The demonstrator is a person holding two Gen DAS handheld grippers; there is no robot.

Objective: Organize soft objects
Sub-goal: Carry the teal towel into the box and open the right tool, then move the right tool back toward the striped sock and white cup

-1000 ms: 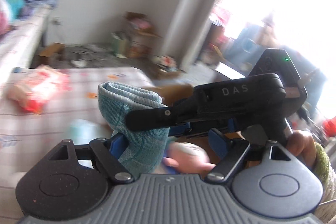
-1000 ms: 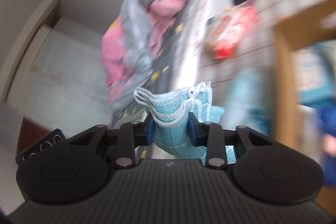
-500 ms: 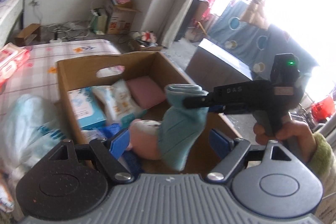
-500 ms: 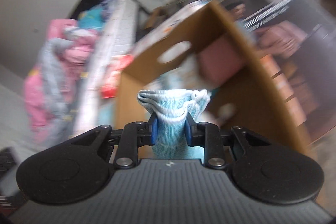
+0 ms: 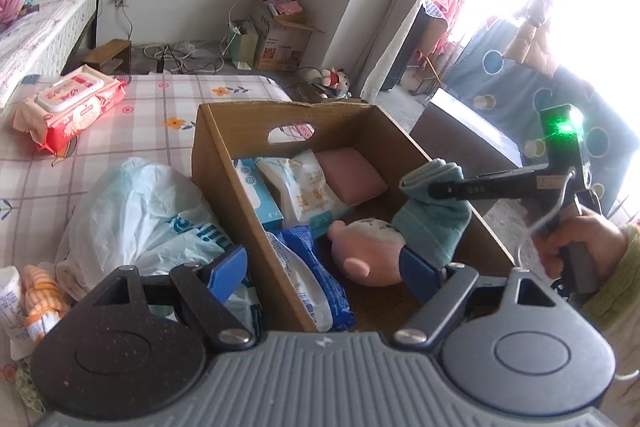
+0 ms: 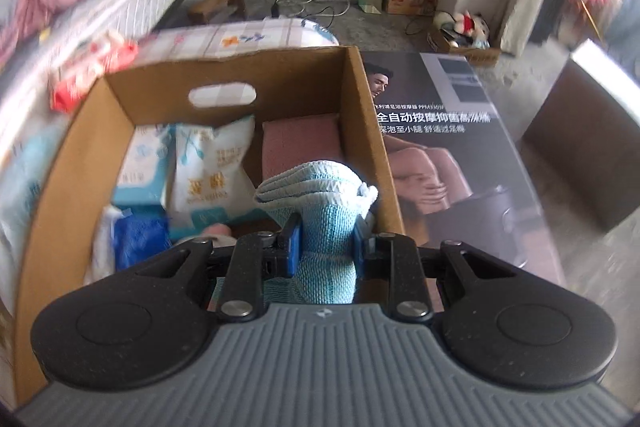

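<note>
Since a second ago, you have swung your right hand-held gripper [image 6: 325, 247] away from the heap of bedding and brought it over the cardboard box [image 5: 224, 187]; its jaws have just been closing a little, and the folded teal towel [image 6: 326, 227] is between them, pinched tight by the blue pads [image 6: 294, 247]. In the left wrist view the towel [image 5: 432, 215] hangs over the box's near right part, above the pink plush toy [image 5: 364, 251]; whether it touches the toy you cannot tell from here. Your hand [image 5: 576, 247] grips the handle at the right edge of that view.

Your left hand-held gripper [image 5: 324, 267] has dropped lower and now looks down onto the box. Its jaws are spread wide with nothing between the pads, straddling the box's left wall.

The box sits at the right edge of the checked bedspread [image 5: 160, 99]. Inside, against the far wall with its handle slot, lie a light blue tissue pack [image 5: 256, 191], a white packet with printed characters [image 5: 304, 187] and a pink cushion [image 5: 352, 177] in the far right corner. A blue and white packet [image 5: 312, 279] lies nearer, along the left wall.

Just beside the box on the left rests a crumpled white plastic bag [image 5: 132, 211]. Toward the bedspread's far left corner lies a red pack of wet wipes [image 5: 68, 107], well apart from the box.
</note>
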